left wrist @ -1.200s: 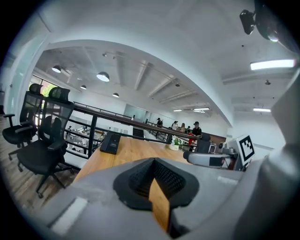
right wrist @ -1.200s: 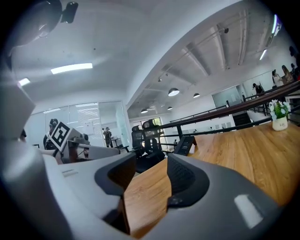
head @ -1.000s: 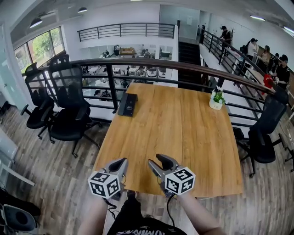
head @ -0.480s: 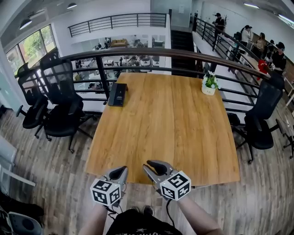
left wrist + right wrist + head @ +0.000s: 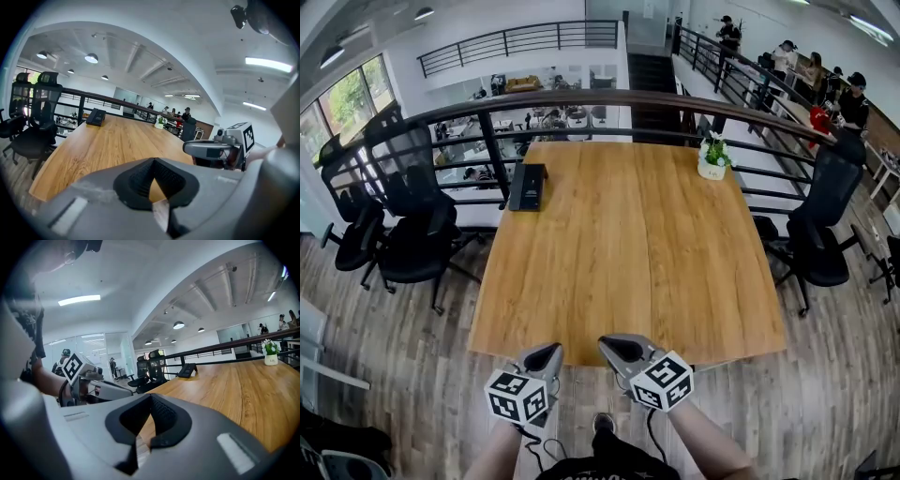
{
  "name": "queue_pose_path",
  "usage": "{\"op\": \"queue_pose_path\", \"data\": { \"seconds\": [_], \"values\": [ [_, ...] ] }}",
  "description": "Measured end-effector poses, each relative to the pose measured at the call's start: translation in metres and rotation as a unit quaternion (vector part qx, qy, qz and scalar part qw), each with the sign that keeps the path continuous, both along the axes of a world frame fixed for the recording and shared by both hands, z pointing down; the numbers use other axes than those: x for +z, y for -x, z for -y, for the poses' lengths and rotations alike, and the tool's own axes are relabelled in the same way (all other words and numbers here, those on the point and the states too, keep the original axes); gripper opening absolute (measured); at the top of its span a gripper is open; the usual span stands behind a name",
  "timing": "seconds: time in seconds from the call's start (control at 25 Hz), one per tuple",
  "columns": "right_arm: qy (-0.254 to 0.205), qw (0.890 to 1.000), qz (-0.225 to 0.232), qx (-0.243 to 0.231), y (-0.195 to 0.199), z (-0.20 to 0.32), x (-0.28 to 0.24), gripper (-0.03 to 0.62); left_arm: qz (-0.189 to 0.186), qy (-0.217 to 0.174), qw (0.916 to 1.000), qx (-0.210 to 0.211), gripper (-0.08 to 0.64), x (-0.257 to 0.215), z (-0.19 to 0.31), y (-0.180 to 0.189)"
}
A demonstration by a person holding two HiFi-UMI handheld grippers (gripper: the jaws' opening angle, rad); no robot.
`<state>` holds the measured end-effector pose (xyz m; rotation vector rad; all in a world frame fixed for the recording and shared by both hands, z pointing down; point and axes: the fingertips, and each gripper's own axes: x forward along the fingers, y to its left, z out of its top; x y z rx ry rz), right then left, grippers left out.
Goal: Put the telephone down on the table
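The telephone (image 5: 527, 186) lies at the bench's (image 5: 637, 272) far-left corner, toward eleven o'clock, long axis twelve-to-six. The left gripper (image 5: 542, 354) is nearer than the right gripper (image 5: 623, 347); both sets of fingers are closed, empty.

Telephone (image 5: 527, 186) — far off, details too small.

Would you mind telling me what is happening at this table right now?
A person stands at the near edge of the wooden table, a gripper in each hand. The left gripper and the right gripper are both shut and empty, side by side at that edge. The telephone lies at the table's far left corner, well away from both, and a small potted plant stands near the far right corner.
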<state>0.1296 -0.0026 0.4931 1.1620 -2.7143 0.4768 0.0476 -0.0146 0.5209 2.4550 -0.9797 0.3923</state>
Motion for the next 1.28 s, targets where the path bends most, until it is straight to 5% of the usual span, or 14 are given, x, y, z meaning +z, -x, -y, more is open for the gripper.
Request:
{"op": "queue_pose_path", "data": {
  "seconds": [0.28,1.28],
  "values": [
    [-0.004,1.000,-0.004,0.000,0.029,-0.042,-0.011,-0.002,-0.018,0.001,0.9998,-0.009,0.002,-0.007,-0.034,0.029],
    [-0.025,0.996,-0.010,0.090,0.037,-0.212,-0.040,-0.002,-0.041,-0.032,0.9982,0.029,0.002,-0.040,-0.200,0.064]
  ]
}}
